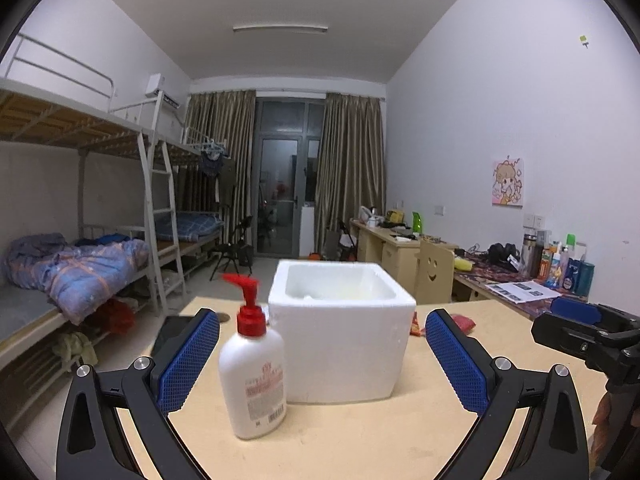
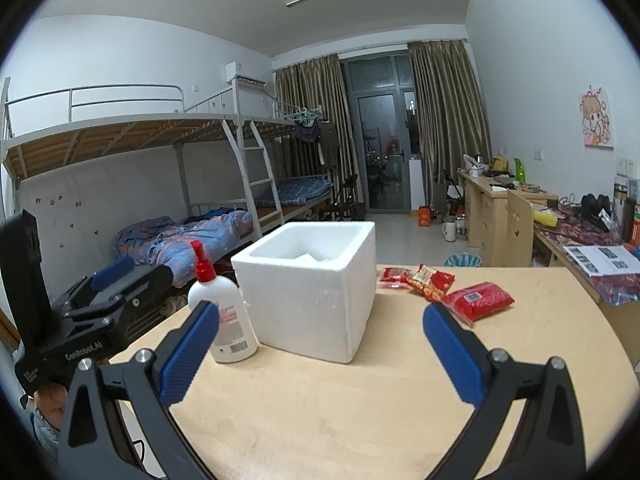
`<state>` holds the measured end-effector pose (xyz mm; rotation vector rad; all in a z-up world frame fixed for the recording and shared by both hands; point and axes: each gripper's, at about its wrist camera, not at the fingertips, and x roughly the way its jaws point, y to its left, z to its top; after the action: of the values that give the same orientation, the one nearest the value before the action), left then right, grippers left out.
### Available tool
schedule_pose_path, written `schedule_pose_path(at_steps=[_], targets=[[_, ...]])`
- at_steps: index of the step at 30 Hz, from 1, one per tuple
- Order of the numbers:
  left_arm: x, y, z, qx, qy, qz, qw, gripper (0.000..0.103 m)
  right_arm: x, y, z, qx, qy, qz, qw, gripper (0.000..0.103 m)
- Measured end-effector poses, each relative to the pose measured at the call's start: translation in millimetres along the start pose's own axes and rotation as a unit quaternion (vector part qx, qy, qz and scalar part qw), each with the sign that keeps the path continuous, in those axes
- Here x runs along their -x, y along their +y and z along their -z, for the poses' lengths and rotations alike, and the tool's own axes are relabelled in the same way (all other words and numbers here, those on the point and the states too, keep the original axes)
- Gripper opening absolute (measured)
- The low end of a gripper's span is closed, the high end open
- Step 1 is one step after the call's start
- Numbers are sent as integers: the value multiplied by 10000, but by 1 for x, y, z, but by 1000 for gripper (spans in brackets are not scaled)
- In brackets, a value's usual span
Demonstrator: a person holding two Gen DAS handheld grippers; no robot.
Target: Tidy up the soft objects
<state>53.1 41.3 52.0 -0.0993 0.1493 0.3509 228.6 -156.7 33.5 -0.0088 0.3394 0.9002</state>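
A white foam box (image 1: 340, 332) (image 2: 312, 288) stands open-topped in the middle of the wooden table (image 2: 360, 408). A white pump bottle with a red head (image 1: 252, 364) (image 2: 222, 320) stands just left of it. To the right of the box lie three red soft packets: a tissue pack (image 2: 478, 299), a snack bag (image 2: 430, 281) and a small pouch (image 2: 394, 276). In the left wrist view only slivers of the red packets (image 1: 462, 322) show past the box. My left gripper (image 1: 322, 354) is open, facing bottle and box. My right gripper (image 2: 320, 346) is open, holding nothing.
The table's far edge lies just behind the box and its left edge near the bottle. Bunk beds (image 2: 160, 184) line the left wall. Desks with clutter (image 2: 520, 200) and a chair run along the right wall. A blue waste bin (image 2: 462, 260) stands beyond the table.
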Motion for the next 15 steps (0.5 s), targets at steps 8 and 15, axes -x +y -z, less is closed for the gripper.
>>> schedule_pose_path(at_steps=[8, 15], targets=[[3, -2, 29, -1, -7, -121, 9999, 103, 5, 3, 28, 12, -98, -86, 9999, 103], [7, -8, 54, -164, 195, -105, 9996, 103, 15, 15, 51, 183, -425, -166, 9988, 103]])
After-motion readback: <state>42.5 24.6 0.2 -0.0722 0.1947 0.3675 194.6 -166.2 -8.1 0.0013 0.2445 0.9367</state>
